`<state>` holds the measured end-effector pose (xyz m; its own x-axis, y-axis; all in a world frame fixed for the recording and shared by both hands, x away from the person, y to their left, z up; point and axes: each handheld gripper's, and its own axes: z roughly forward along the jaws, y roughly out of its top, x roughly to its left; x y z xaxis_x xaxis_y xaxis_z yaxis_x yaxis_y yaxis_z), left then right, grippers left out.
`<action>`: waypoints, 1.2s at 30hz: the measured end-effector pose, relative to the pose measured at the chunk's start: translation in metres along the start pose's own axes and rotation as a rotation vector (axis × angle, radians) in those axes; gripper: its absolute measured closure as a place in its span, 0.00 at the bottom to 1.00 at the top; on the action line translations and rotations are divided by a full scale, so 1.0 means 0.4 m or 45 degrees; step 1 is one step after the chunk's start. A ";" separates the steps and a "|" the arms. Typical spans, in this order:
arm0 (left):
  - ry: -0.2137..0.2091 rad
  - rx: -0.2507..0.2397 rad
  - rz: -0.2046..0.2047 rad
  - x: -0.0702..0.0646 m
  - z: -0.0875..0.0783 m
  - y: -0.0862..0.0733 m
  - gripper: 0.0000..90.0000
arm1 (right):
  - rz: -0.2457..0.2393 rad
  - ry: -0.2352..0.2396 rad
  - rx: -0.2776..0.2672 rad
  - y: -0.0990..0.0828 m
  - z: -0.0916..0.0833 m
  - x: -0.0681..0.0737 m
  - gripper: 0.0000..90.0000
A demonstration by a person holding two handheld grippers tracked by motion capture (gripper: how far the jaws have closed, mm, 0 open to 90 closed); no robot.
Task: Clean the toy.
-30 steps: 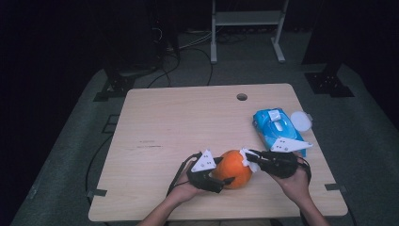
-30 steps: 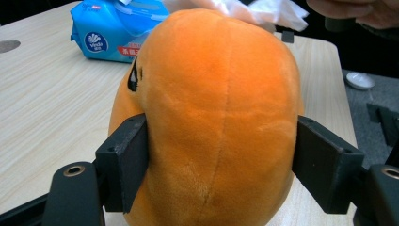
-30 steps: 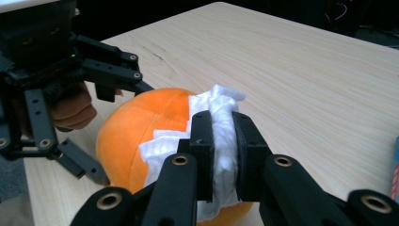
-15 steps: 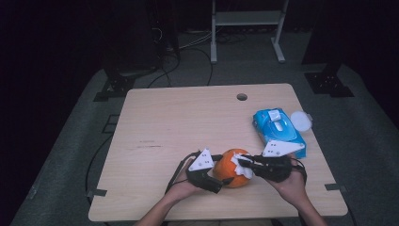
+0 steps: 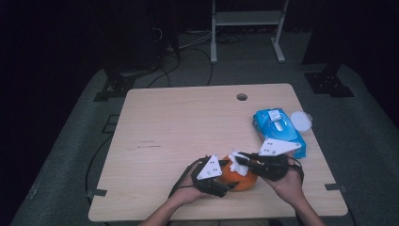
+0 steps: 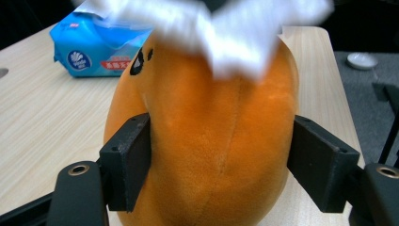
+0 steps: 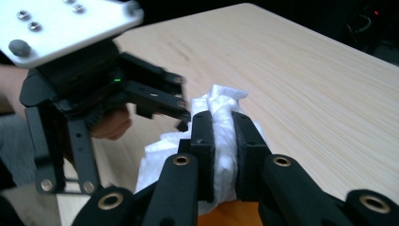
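An orange plush toy [image 5: 241,180] sits near the table's front edge. My left gripper [image 5: 230,182] comes at it from the left. Its jaws have just been closing with the toy between them, and in the left gripper view both pads [image 6: 131,160] press the toy's [image 6: 211,141] sides. My right gripper [image 5: 242,161] reaches in from the right, shut on a crumpled white wipe [image 5: 238,165] that rests on top of the toy. In the right gripper view the wipe [image 7: 221,101] is pinched between the jaws of the right gripper [image 7: 222,136], with the left gripper [image 7: 181,113] just beyond.
A blue pack of wipes [image 5: 277,126] lies at the table's right, with a round white lid [image 5: 301,121] beside it. The wooden table [image 5: 188,122] has a small hole [image 5: 242,97] near its far edge. Dark floor, cables and a stand lie beyond.
The right gripper has shifted the wipe slightly left over the top of the toy. The left gripper stays around the toy in about the same place.
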<state>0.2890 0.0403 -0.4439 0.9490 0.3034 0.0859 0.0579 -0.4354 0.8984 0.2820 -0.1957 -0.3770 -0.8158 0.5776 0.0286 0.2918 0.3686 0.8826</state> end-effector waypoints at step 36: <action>-0.006 0.026 -0.090 0.026 -0.006 -0.009 0.26 | 0.042 0.005 0.017 -0.013 -0.004 -0.017 0.87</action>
<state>0.2979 0.0469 -0.4452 0.9438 0.3299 0.0205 0.1311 -0.4305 0.8930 0.2853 -0.2029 -0.3810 -0.8076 0.5867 0.0594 0.3253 0.3592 0.8747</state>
